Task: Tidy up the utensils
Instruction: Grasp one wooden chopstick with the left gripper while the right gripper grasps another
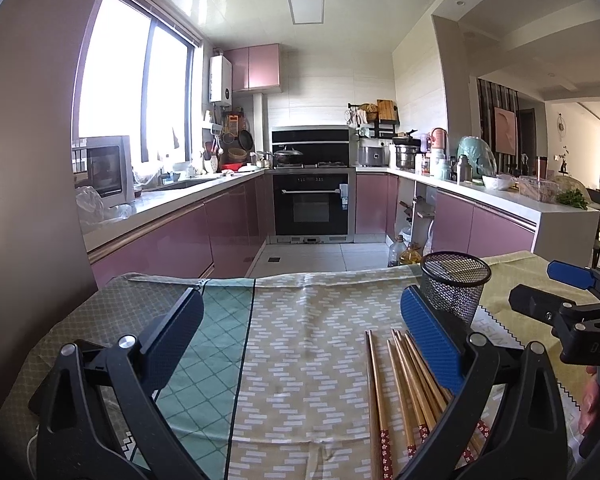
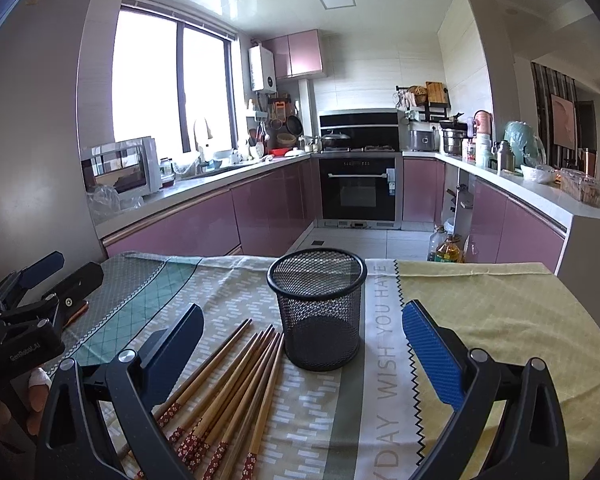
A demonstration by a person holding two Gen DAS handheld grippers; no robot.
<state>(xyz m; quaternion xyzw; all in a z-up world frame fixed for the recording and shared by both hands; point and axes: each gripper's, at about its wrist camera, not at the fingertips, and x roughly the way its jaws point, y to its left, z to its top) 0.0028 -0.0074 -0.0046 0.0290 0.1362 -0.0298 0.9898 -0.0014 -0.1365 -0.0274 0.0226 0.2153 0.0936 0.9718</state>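
the left gripper [image 1: 300,344] hangs low over the desk [image 1: 308,360] with its jaws wide apart and nothing between them. in the left wrist view the chopsticks [image 1: 404,392] lie flat on the patterned cloth [image 1: 300,400], just inside and partly under the right-hand finger, tips pointing away from the camera and the red flowered ends toward it. the black mesh cup [image 1: 454,292] stands upright just beyond the tip of that same finger, outside the jaws.

the right gripper [image 2: 304,344] also has its jaws spread wide, holding nothing. in the right wrist view the mesh cup [image 2: 318,312] stands upright between the two fingers, a little ahead of their tips and touching neither. the chopsticks [image 2: 236,384] fan out on the cloth [image 2: 384,360] just beside the cup's base on the left, running back under the left-hand finger; the nearest stick ends close to the cup's foot, and i cannot tell if it touches. the cup looks empty.

each gripper shows in the other's camera: the right gripper [image 1: 572,312] at the right edge of the left view, with a hand [image 1: 598,396] below it, and the left gripper [image 2: 32,300] at the left edge of the right view, with fingers [image 2: 36,396] underneath. the two grippers sit well apart, side by side, both facing the kitchen counters [image 2: 220,184] beyond the desk's far edge.
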